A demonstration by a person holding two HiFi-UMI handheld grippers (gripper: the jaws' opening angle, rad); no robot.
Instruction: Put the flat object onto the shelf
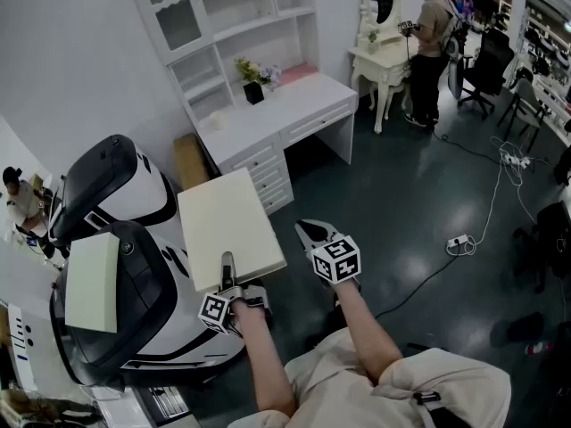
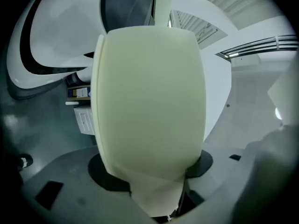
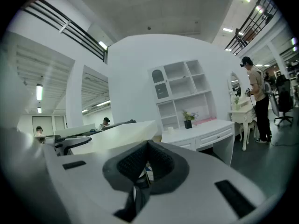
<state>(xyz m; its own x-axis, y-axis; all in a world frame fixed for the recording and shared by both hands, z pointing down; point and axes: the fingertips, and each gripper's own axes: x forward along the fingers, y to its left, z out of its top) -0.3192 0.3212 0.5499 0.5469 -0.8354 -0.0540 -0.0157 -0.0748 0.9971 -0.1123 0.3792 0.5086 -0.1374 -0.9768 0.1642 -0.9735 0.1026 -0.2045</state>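
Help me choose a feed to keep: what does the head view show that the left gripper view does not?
Only the head view: a white desk with shelf unit, a small potted plant, the empty right claw, and a person standing by a white vanity table. Only the left gripper view: close up, the left claw clamped on the lower edge of the cream rectangular flat panel, and a slatted ceiling. Both: that held panel and the white-and-black pod-shaped machine.
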